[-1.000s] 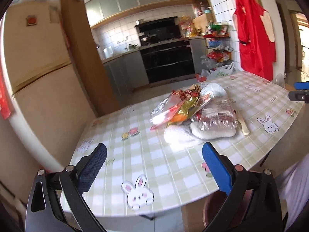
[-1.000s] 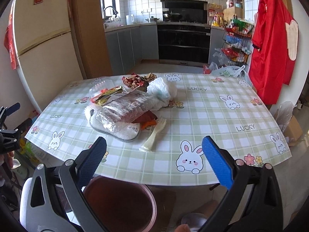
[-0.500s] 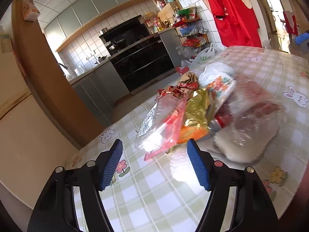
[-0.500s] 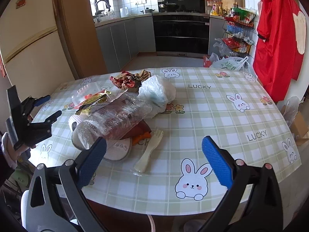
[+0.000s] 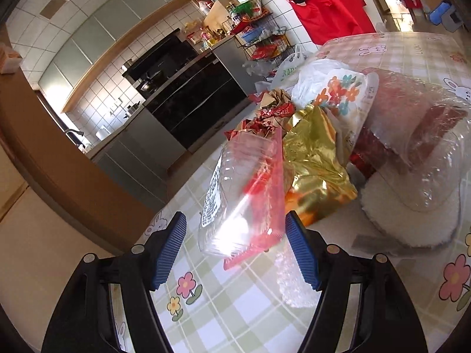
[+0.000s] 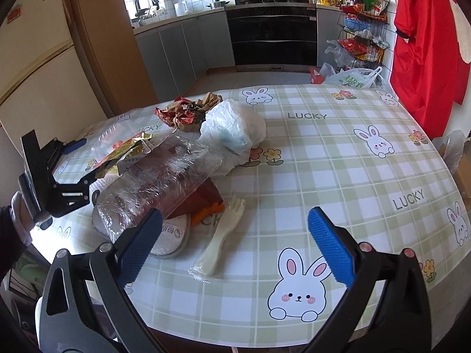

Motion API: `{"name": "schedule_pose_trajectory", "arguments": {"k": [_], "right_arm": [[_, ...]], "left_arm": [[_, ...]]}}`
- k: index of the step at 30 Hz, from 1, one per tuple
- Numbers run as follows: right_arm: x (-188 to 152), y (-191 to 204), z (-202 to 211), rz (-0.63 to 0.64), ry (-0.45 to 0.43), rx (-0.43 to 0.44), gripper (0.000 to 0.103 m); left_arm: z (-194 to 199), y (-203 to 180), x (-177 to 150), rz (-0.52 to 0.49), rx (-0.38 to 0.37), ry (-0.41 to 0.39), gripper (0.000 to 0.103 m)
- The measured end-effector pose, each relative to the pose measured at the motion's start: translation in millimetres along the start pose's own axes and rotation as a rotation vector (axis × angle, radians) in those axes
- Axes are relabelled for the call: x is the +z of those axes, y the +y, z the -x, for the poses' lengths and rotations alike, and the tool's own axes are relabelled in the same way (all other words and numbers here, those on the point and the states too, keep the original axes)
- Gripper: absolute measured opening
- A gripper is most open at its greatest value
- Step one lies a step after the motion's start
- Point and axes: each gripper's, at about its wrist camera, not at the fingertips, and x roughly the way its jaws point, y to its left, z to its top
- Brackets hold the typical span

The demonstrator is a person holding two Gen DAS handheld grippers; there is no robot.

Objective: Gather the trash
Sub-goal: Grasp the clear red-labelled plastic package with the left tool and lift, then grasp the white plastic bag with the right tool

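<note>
Trash pile (image 6: 164, 161) sits on checked bunny tablecloth (image 6: 338, 153), kitchen beyond.

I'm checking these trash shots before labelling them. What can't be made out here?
- Left wrist view: whether the left claw touches the clear plastic box; glare hides the contact.
- Right wrist view: the orange wrapper, mostly buried under the cling-wrapped tray.
- Right wrist view: the label on the round foam lid, too small.
</note>
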Motion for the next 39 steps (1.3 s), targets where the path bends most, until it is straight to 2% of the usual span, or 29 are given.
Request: {"name": "schedule_pose_trajectory", "arguments": {"k": [4,7,9,10,11,14,20,23,26,30,32,37,39], "right_arm": [[0,1,1,0.01,0.008,-0.01,0.098],[2,1,1,0.02,0.015,-0.017,0.098],[3,3,0,0.026,0.018,-0.017,0.098],[3,4,-1,0.029,0.019,-0.017,0.098],[3,5,-1,0.032,0.02,-0.015,0.098],[5,11,-4,0.039,0.021,0.002,0.098],[2,25,-14,0.048,0.039,0.033,0.098],[3,29,-15,0.051,0.037,0.047,0.098],[10,26,-18,0.055,0.036,0.07,0.098],[42,13,-37,0.048,0.02,0.101,0.097],[64,7,-59,0.047,0.021,0.082,0.098],[104,-8,-118,0.051,0.03,0.053,0.097],[117,-13,-141,0.026,0.046,0.072,0.097]], "left_arm": [[-11,-8,0,-0.056,0.002,0.002,0.068],[-20,-7,0,-0.047,-0.016,0.021,0.067],[-23,-3,-1,-0.017,-0.024,0.038,0.05],[-23,-4,-2,-0.017,-0.001,0.037,0.042],[-22,-4,-4,-0.012,0.007,0.035,0.04],[-11,4,-8,0.056,-0.009,0.014,0.039],[21,34,-15,0.231,0.03,-0.025,0.036],[37,52,-21,0.353,-0.002,-0.03,0.036],[56,57,-28,0.408,0.004,-0.041,0.036],[82,66,-39,0.572,-0.007,-0.063,0.036],[93,69,-41,0.645,-0.007,-0.07,0.036],[121,66,-51,0.723,0.009,-0.08,0.036],[132,65,-57,0.758,0.024,-0.072,0.036]]}}
